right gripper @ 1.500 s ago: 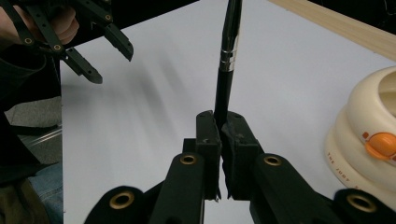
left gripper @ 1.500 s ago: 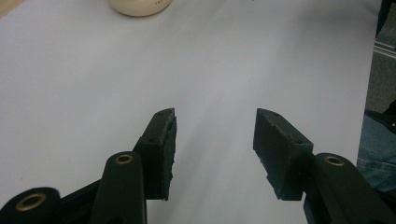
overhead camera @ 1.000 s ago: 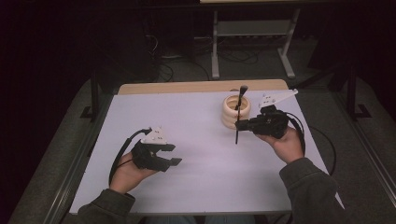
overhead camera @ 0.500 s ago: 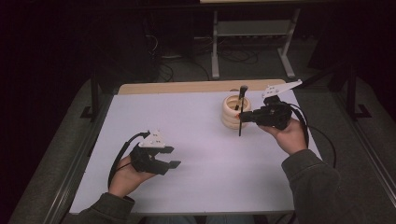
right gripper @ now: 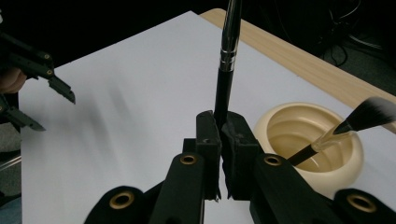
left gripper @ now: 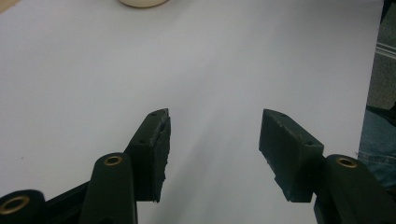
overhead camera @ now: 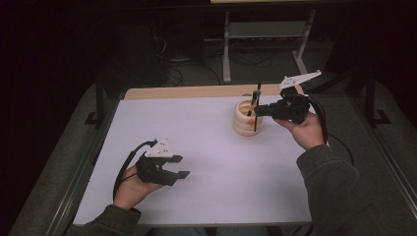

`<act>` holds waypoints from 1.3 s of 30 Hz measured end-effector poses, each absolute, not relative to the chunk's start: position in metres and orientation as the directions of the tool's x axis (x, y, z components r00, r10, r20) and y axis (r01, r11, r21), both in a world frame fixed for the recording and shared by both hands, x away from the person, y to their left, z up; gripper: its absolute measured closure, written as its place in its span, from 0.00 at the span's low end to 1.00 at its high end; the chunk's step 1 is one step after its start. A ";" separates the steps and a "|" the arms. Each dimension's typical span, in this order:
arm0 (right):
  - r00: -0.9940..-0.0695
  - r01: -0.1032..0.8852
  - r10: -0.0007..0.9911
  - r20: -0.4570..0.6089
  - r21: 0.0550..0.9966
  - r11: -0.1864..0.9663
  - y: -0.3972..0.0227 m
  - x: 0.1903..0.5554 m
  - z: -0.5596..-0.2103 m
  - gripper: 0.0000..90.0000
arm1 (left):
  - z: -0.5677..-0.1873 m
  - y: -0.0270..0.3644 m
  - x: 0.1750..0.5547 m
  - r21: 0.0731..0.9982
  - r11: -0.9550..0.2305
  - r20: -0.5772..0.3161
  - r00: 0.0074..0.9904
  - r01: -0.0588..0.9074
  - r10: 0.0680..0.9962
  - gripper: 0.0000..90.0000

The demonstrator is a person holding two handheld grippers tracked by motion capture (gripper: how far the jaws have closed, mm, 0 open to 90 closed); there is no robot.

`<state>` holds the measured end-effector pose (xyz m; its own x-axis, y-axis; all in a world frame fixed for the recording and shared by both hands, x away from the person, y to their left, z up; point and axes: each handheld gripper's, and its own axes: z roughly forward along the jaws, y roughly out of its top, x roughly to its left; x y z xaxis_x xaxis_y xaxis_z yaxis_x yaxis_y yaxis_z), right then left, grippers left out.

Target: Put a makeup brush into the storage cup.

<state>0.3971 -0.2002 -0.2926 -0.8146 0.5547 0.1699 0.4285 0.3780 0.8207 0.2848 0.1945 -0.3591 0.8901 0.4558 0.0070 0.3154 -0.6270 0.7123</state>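
- Forearms enter the high view from six o'clock, each hand carrying a gripper over the white table point(overhead camera: 211, 147).
- Nearest, at about seven o'clock on the table, the left gripper point(overhead camera: 179, 166) hovers with its jaws spread and nothing between them; in the left gripper view both pads point(left gripper: 156, 149) face bare white surface.
- Farther off, at about one o'clock, the right gripper point(overhead camera: 259, 111) is clenched on a black makeup brush point(right gripper: 225, 70), pinching the handle low down so the shaft stands nearly upright, its silver ferrule above the jaws.
- That brush looks light, stiff and smooth; I judge a slim round handle like this could swivel or slip in the pads, so a hold near its middle, below the ferrule, suits it best, never on the soft bristles.
- Just beyond and beside the right gripper stands a cream ribbed holder point(right gripper: 313, 140), open at the top and probably light enough to tip if knocked.
- Inside it leans a second brush point(right gripper: 345, 126) with pale fluffy bristles, resting against the rim toward two o'clock.
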 end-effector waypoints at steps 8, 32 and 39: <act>-0.796 0.443 0.579 0.175 0.821 0.361 -0.202 0.409 -0.287 0.94 | -0.360 0.195 0.283 0.711 -0.629 0.007 0.891 0.315 0.454 0.47; -0.740 0.478 0.649 0.178 0.818 0.320 -0.197 0.453 -0.276 0.94 | -0.361 0.195 0.282 0.711 -0.632 0.003 0.897 0.309 0.442 0.46; -0.699 0.521 0.684 0.206 0.803 0.291 -0.196 0.466 -0.287 0.94 | -0.360 0.197 0.282 0.717 -0.623 0.000 0.894 0.313 0.448 0.46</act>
<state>0.4660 -0.1964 -0.2866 -0.6994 0.6844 0.2059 0.5208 0.2907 0.8027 0.2818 0.1971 -0.3601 0.8939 0.4483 -0.0003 0.3128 -0.6232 0.7168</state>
